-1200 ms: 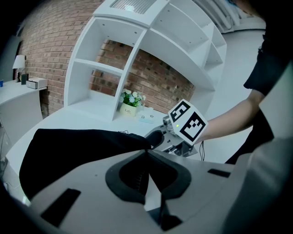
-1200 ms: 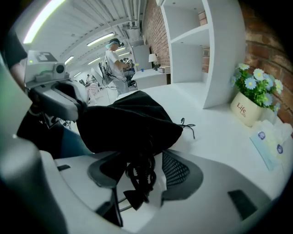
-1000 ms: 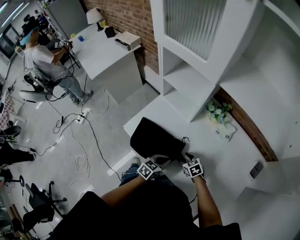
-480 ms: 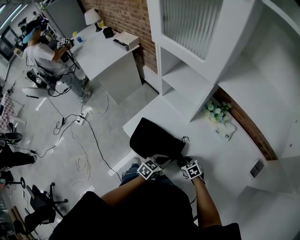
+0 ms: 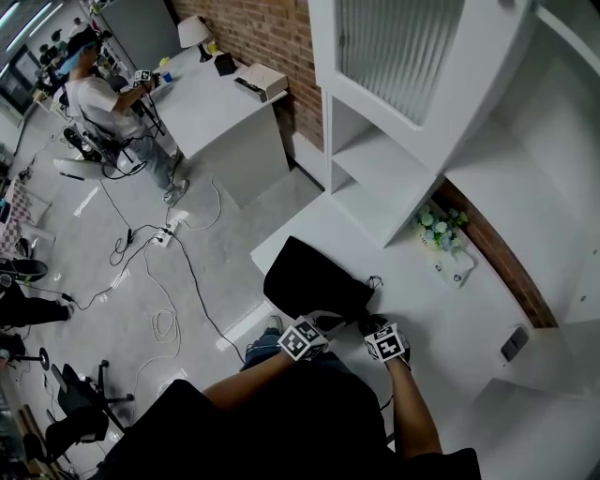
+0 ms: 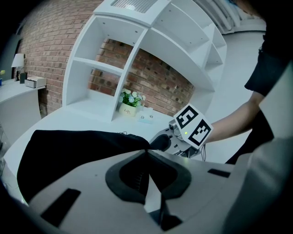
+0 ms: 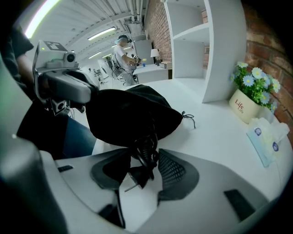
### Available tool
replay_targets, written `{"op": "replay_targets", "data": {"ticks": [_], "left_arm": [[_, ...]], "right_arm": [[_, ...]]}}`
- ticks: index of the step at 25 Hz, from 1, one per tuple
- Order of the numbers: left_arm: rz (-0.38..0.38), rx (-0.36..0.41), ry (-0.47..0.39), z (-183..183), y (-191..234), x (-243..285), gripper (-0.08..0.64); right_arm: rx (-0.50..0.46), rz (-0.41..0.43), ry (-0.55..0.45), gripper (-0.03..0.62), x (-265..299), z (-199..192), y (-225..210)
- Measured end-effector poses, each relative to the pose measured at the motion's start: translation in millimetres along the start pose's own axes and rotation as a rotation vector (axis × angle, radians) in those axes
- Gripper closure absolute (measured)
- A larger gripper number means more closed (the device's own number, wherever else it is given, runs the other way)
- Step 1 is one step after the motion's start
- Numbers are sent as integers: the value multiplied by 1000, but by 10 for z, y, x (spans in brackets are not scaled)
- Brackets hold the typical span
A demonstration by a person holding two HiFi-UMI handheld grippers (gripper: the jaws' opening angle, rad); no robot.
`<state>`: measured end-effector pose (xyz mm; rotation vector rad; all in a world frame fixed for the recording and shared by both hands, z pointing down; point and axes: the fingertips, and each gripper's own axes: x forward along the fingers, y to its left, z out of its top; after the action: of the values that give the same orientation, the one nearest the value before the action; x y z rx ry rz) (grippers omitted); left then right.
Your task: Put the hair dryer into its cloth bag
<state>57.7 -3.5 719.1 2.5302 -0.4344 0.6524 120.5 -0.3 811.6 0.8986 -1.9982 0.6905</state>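
Left gripper (image 6: 147,153): its fingers are pinching shut on the rim of the cloth bag (image 5: 309,277), at the bag's 6 o'clock edge in the head view.
Cloth bag: it is black and puffed up, lying on the white table (image 5: 422,314). Its mouth is facing the two grippers.
Hair dryer: its body is not showing. Only its black cord (image 7: 145,153) is coming out of the bag's mouth, bunched in loops, with the plug (image 7: 132,176) hanging at the cord's 7 o'clock.
Right gripper (image 7: 144,167): it is at the bag's 4 o'clock corner. Its fingers have just been closing, and they are now pressing on both sides of the bunched cord.
String (image 7: 190,118): the bag's thin pull string is lying on the table at the bag's 3 o'clock side.
Table: a flower pot (image 5: 436,228) is standing at 2 o'clock from the bag, well apart from it. A tissue pack (image 5: 453,272) is lying just beside the pot.
Room: a person (image 5: 98,98) is working at a white desk (image 5: 211,103) far off at 10 o'clock. A lamp (image 5: 194,31) is standing on that desk.
Floor (image 5: 216,234): wires (image 5: 159,272) are trailing across it at 9 o'clock.
Walls: a brick wall (image 5: 253,28) is showing at 11 o'clock. White shelves (image 5: 394,159) are standing at 1 o'clock.
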Motion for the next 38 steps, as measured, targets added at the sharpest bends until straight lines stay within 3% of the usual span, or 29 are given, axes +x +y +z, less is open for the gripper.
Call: {"op": "replay_targets", "data": {"ticks": [21, 34, 38], "left_arm": [[0, 9, 3, -14, 35, 3, 532], [2, 28, -11, 115, 93, -42, 532], [2, -6, -37, 204, 109, -60, 532]], "right_arm": [[-58, -7, -54, 394, 85, 413, -22], [-39, -2, -110, 396, 114, 683, 33], [0, 10, -130, 394, 144, 770, 50]]}}
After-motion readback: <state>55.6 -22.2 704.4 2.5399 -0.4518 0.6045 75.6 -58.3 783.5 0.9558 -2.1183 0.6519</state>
